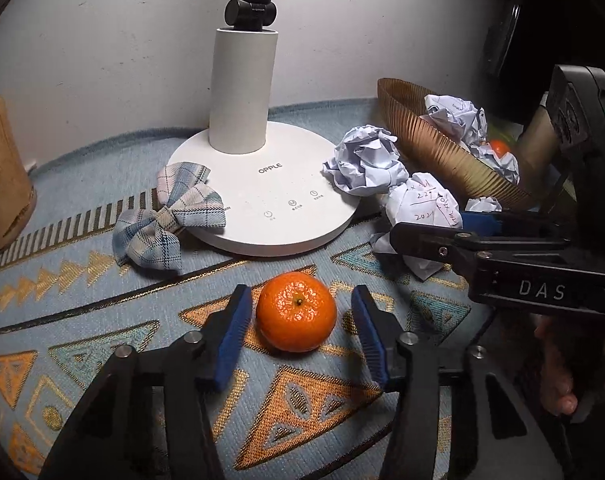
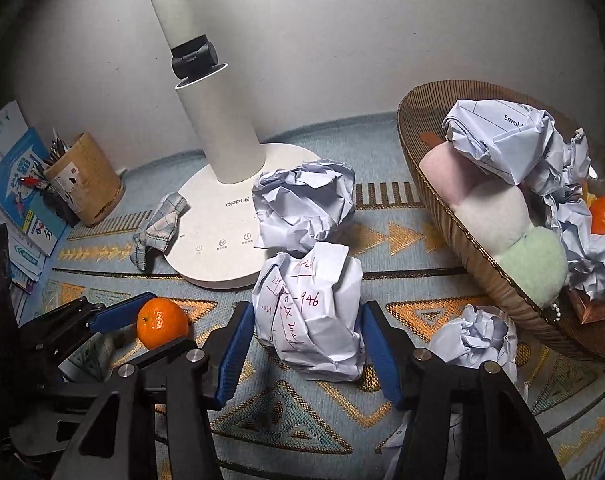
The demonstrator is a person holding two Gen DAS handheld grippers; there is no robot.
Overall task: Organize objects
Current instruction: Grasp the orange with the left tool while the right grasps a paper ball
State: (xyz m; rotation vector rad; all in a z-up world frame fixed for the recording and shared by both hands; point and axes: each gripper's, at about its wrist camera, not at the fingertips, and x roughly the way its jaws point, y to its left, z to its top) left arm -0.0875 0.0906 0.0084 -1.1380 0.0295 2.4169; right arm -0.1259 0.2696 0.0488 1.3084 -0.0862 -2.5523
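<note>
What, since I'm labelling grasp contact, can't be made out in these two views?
- Right wrist view: whether the right gripper's fingers press the written-on paper ball; their edges only seem to meet.
- Right wrist view: the basket's lower contents, buried under crumpled paper; its right side is cut off by the frame edge.
- Both views: the lamp's head, cut off by the top edge.

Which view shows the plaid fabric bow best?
The left wrist view: the blue-and-white plaid fabric bow sits large and unobstructed, leaning on the white lamp base. In the right wrist view the bow is smaller and farther off, though still unobstructed.
</note>
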